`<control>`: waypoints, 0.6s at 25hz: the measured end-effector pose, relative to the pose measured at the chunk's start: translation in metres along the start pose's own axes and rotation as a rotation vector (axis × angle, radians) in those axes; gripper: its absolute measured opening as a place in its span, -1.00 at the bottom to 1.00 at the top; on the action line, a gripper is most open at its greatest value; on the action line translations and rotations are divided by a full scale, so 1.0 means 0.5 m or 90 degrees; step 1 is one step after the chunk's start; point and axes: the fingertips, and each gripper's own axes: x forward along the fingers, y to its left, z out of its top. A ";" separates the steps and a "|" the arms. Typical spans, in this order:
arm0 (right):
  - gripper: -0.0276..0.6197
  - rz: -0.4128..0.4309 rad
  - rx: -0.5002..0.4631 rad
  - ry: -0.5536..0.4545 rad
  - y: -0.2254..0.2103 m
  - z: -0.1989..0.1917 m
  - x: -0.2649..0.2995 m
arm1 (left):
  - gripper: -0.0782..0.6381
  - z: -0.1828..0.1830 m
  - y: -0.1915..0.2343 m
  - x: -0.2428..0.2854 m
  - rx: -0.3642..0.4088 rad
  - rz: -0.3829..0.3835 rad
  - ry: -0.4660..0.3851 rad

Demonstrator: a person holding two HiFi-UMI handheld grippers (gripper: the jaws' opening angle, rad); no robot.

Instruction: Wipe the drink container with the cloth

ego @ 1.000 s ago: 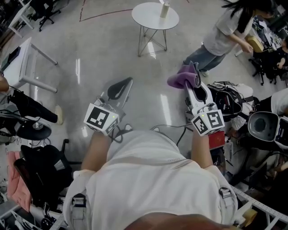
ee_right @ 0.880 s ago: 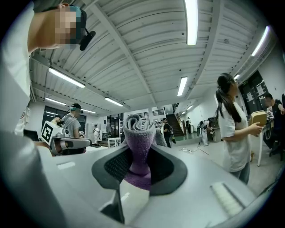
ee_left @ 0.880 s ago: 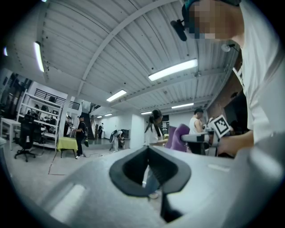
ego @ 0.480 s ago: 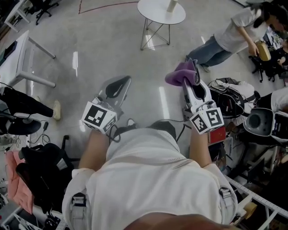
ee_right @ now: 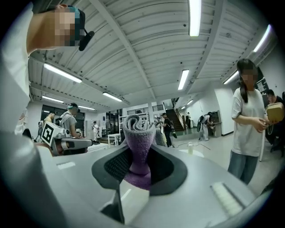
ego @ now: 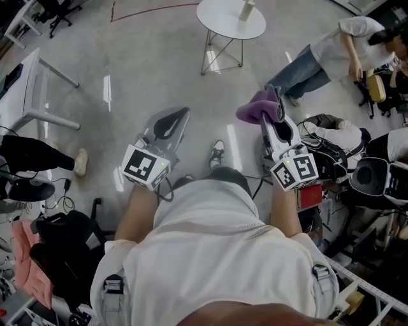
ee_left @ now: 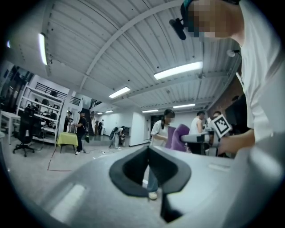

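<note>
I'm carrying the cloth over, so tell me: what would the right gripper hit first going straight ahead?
Nothing close: the right gripper points over open floor. The table with the container stands farther, slightly right of its line; depth unclear.

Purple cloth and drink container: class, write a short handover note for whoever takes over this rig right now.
Left gripper: shut, with nothing between its jaws.
Right gripper: shut on the purple cloth, which bunches out past the jaw tips.
Drink container: upright on the round white table, across the floor ahead and out of reach of both grippers.
Done: the cloth is in the grip.
Left: get to the table, probably steady the container with the left gripper, and wipe it with the cloth. No wiping has begun.
</note>
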 end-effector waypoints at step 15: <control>-0.57 0.045 0.026 -0.030 -0.326 0.064 0.265 | -0.78 0.068 0.165 0.366 0.028 0.028 0.004</control>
